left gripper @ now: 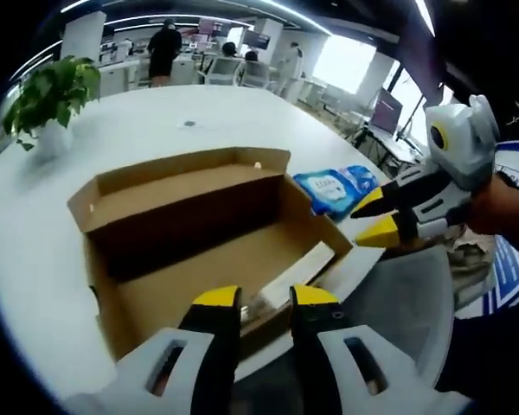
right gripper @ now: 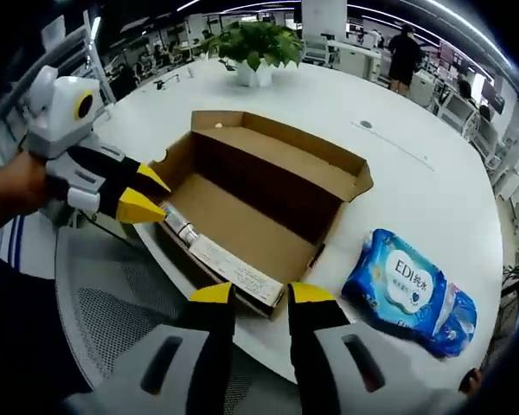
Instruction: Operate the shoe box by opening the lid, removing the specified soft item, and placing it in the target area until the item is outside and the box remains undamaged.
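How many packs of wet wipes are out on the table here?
1: the blue wipes pack lies on the white table beside the open shoe box, outside it. None visible inside the box.

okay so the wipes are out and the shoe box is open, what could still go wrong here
The shoe box sits at the table edge, its front wall overhanging a little; a nudge from the left gripper beside it might tip it off. The blue wipes pack also lies near the edge and could slide off if bumped.
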Demonstrator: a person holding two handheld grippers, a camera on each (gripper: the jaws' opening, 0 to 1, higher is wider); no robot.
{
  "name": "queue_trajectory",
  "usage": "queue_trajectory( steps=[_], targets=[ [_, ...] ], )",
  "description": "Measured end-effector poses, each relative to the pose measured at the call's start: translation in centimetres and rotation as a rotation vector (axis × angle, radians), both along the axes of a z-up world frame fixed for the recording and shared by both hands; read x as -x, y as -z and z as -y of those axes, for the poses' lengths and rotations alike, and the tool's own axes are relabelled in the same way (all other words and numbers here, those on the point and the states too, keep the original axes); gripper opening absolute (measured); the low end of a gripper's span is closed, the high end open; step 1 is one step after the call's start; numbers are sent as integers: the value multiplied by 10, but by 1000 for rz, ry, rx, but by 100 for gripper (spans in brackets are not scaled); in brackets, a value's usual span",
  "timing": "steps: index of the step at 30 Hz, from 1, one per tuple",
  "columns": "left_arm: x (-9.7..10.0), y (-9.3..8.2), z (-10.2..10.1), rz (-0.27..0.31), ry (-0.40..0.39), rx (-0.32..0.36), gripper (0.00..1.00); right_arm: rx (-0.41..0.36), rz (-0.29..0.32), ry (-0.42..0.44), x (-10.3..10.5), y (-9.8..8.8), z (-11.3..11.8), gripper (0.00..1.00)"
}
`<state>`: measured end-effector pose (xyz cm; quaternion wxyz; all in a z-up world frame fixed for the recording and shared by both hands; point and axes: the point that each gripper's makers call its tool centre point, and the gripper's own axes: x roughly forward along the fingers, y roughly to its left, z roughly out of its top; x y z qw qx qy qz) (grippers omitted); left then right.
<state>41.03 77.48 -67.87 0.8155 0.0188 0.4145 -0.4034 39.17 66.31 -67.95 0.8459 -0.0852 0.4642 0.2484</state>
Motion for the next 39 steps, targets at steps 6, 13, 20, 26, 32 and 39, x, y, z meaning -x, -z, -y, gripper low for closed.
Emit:
queue_trajectory(
  steps=[6, 13, 20, 26, 32, 39],
  targets=[
    [3, 6, 2, -15, 5, -3, 20, 53, -99, -150, -3, 14, -11, 21],
    [10, 9, 8, -17, 20, 24, 21, 103, -239, -354, -4, 29, -20, 20],
    [16, 10, 6, -17, 7, 36, 21, 167, -312, -552, -8, 39, -22, 20],
    [15, 11, 2, -23, -12, 35, 21, 188, -369, -672, -5, 49, -25, 18],
    [15, 14, -1, -31, -24, 32, 21, 231, -398, -739, -3, 59, -26, 19],
    [16, 16, -2, -38, -26, 25, 21, 233, -411, -763, -3, 65, -29, 18]
  ],
)
